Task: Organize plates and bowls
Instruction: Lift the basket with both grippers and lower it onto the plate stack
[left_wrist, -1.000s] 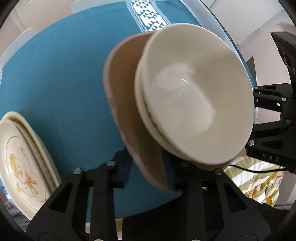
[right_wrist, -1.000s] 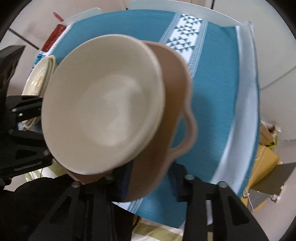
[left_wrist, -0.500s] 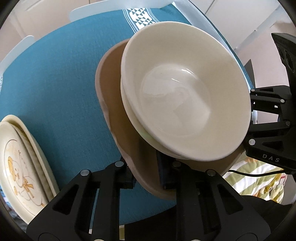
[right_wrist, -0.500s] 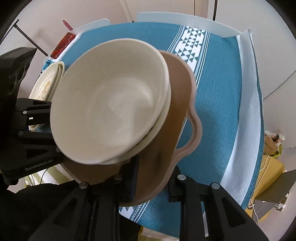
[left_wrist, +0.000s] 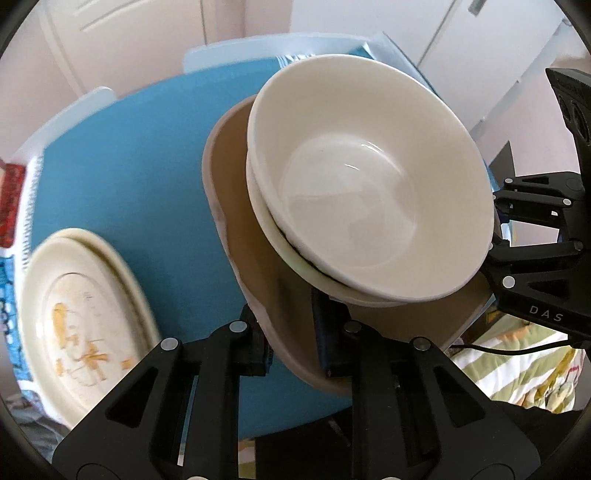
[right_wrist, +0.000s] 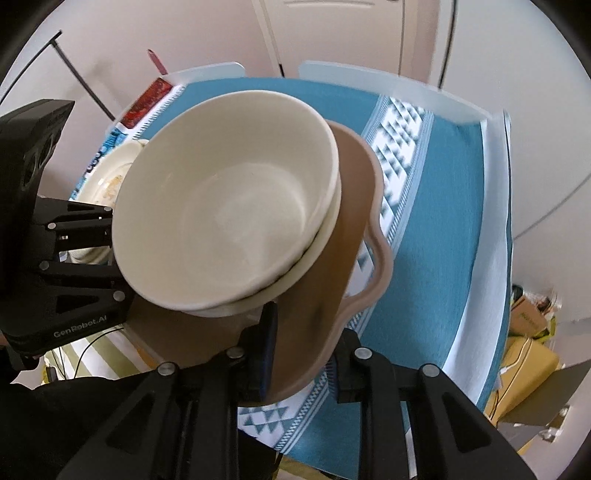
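1. Two handheld grippers carry a brown tray (left_wrist: 255, 258) above a table covered in a teal tablecloth (left_wrist: 122, 162); two nested cream bowls (left_wrist: 365, 184) ride on the tray, tilted.
2. The left gripper (left_wrist: 291, 339) is clamped on the tray's rim at one side, and the right gripper (right_wrist: 301, 356) is clamped on the opposite rim, just beside the tray's looped handle (right_wrist: 376, 266).
3. The bowls fill the middle of both views and hide much of the table behind them.
4. On the cloth to the left of the tray lies a stack of cream plates (left_wrist: 81, 317), the top one printed with an orange design; the left wrist view shows it almost whole, while in the right wrist view only a sliver appears behind the bowls and the other gripper.
5. Only the right wrist view shows the cloth's white geometric band (right_wrist: 399, 147), cardboard boxes (right_wrist: 528, 317) on the floor at right and a red packet (right_wrist: 147, 98) at the table's far edge.
6. White chair backs (right_wrist: 388, 85) stand at the far side of the table, before pale walls and a white door (left_wrist: 140, 22).
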